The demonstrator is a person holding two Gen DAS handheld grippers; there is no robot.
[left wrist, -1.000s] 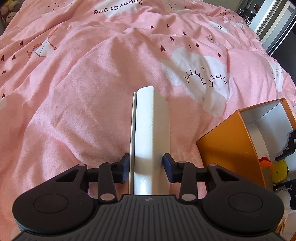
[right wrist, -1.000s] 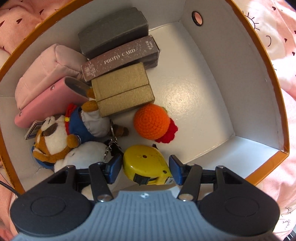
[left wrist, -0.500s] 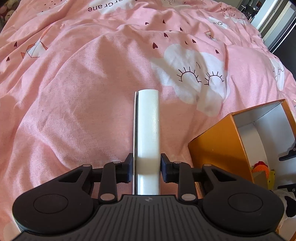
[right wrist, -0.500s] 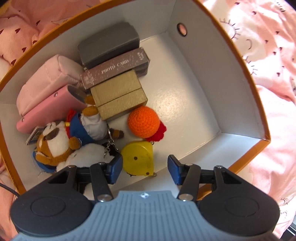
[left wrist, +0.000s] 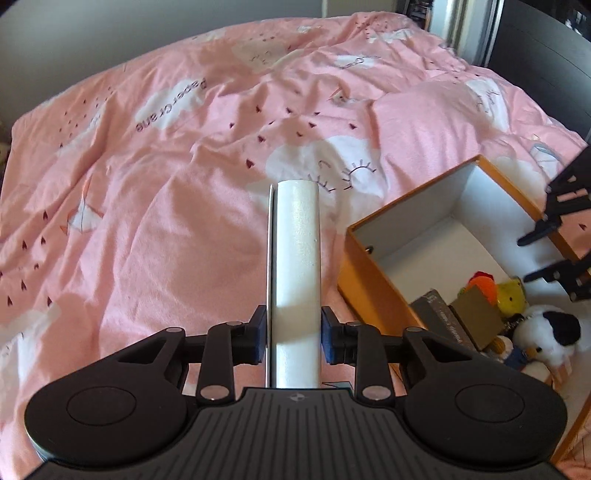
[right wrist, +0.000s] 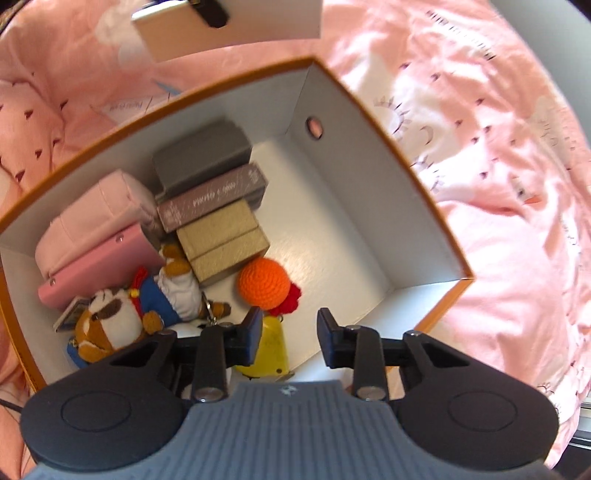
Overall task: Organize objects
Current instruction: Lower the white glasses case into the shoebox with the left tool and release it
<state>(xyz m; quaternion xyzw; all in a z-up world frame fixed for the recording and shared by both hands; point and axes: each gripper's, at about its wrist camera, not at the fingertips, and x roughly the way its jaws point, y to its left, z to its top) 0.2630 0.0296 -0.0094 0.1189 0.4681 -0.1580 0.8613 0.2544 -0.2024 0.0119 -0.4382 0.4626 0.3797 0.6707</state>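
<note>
My left gripper [left wrist: 293,334] is shut on a long white flat lid [left wrist: 297,258], held edge-on above the pink bedspread, left of the orange box [left wrist: 373,288]. The lid also shows at the top of the right wrist view [right wrist: 229,29]. My right gripper [right wrist: 290,338] is open and empty, raised above the orange box [right wrist: 436,236]. Below it in the box lies a yellow tape measure [right wrist: 271,349], beside an orange crochet ball [right wrist: 263,282]. The right gripper shows at the right edge of the left wrist view [left wrist: 557,236].
The box also holds a plush dog [right wrist: 122,314], a pink wallet [right wrist: 99,267], a pink pouch [right wrist: 96,206], two gold boxes [right wrist: 225,240], a brown photo-card box [right wrist: 214,195] and a grey box [right wrist: 201,155]. The pink bedspread [left wrist: 166,206] surrounds the box.
My right gripper has let go of the yellow tape measure in the box and risen away from it. My left gripper has lifted and pulled back with the lid.
</note>
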